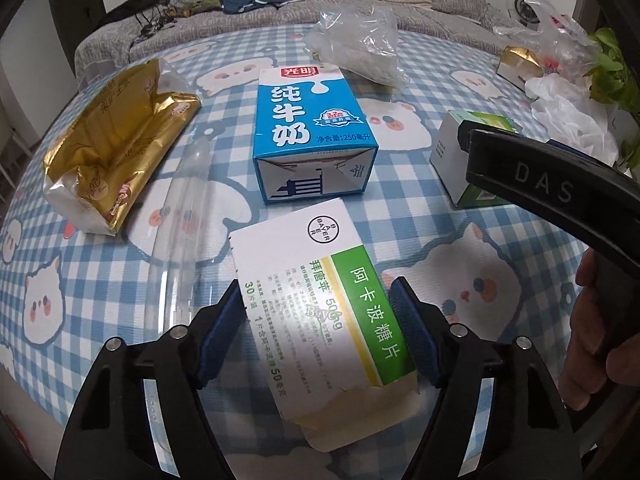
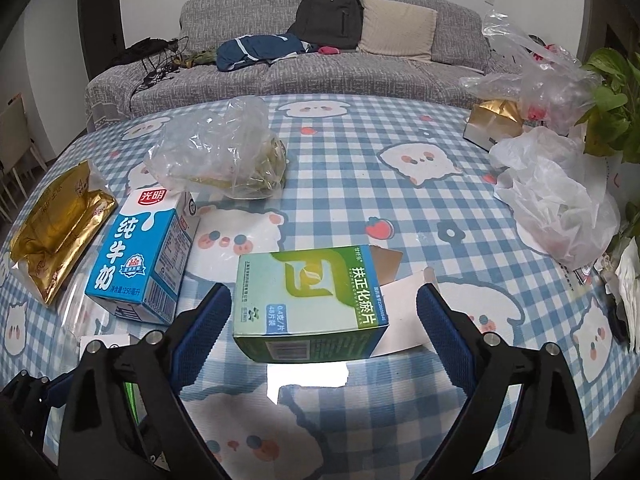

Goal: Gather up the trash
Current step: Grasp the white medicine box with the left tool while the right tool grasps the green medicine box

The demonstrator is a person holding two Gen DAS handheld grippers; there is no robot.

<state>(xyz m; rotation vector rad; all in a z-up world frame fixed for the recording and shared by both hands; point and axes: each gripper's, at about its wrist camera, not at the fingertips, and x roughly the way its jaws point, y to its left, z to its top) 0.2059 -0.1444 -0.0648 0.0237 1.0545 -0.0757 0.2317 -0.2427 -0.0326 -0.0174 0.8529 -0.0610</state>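
Blue-and-white checked cloth printed with cartoon animals covers the tabletop (image 2: pixel 352 184) in front of us. Our left gripper (image 1: pixel 318 312) is clamped on a white medicine box (image 1: pixel 316 276) with a green stripe, both blue pads pressed to its long sides; whether the box is lifted or lying flat we cannot quite tell from this angle. Just beyond it lies a blue milk carton (image 1: pixel 310 132) on its side, and to the left of that sits a gold tissue pack (image 1: pixel 116 148). A crumpled clear plastic bag (image 1: pixel 360 48) rests farther back, near the far edge.

Our right gripper (image 2: pixel 324 316) stands open, its two blue fingers (image 2: pixel 200 328) spread to either side of a green medicine box (image 2: pixel 312 300) without touching it. That box lies flat with one end flap open. From this view the milk carton (image 2: pixel 140 256) lies to the left of the green box, with the gold tissue pack (image 2: pixel 56 232) farther left and the clear plastic bag (image 2: pixel 224 152) behind them.

At the right edge, white and clear bags (image 2: pixel 556 196) are heaped beside a leafy plant (image 2: pixel 612 104). A grey sofa (image 2: pixel 280 72) with a backpack (image 2: pixel 328 16) and a cushion (image 2: pixel 396 28) stands beyond the tabletop.
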